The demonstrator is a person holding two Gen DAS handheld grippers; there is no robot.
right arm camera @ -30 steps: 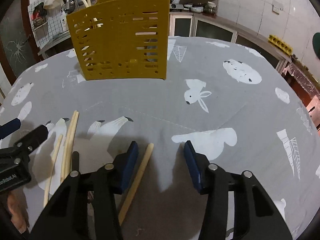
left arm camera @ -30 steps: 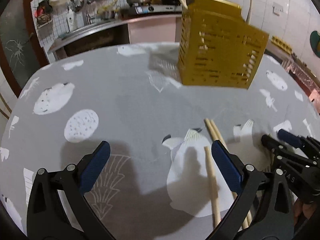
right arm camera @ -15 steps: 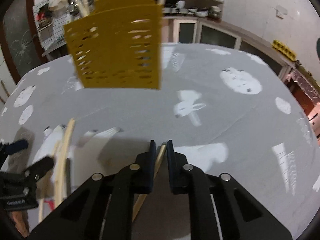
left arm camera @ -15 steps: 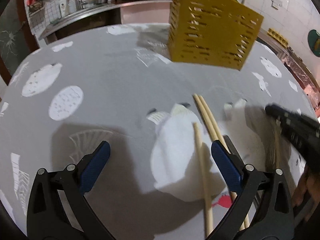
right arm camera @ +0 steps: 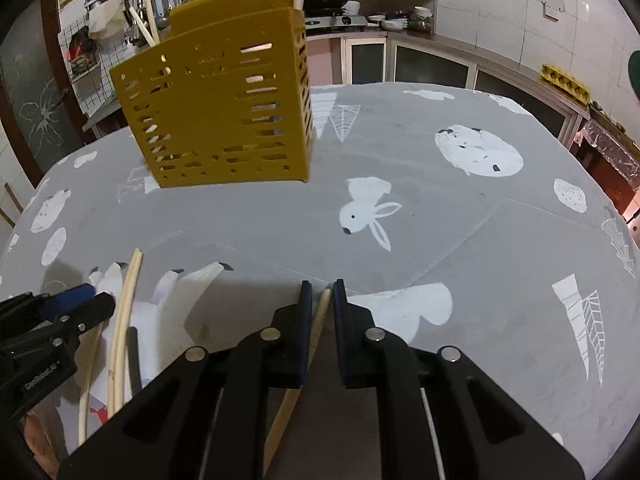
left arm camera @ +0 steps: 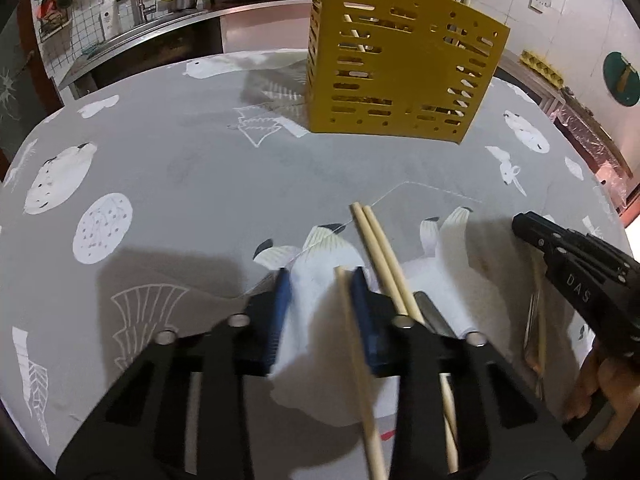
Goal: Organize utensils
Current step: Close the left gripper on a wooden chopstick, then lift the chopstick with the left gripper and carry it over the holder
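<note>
Right now my right gripper (right arm camera: 319, 298) is clamped on one chopstick (right arm camera: 322, 308) near me on the table (right arm camera: 460, 240). My left gripper (left arm camera: 320, 292) is closing around another chopstick (left arm camera: 352, 332), pads not yet pressing; the yellow holder (left arm camera: 400, 68) stands far.

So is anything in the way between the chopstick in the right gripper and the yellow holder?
Nothing visible: only bare grey tablecloth lies between the wooden chopstick in the right gripper and the yellow slotted plastic holder.

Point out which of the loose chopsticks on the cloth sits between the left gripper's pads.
The single chopstick lying alone, between the closing pads of the left gripper. The touching pair lies outside the jaws, to their right.
</note>
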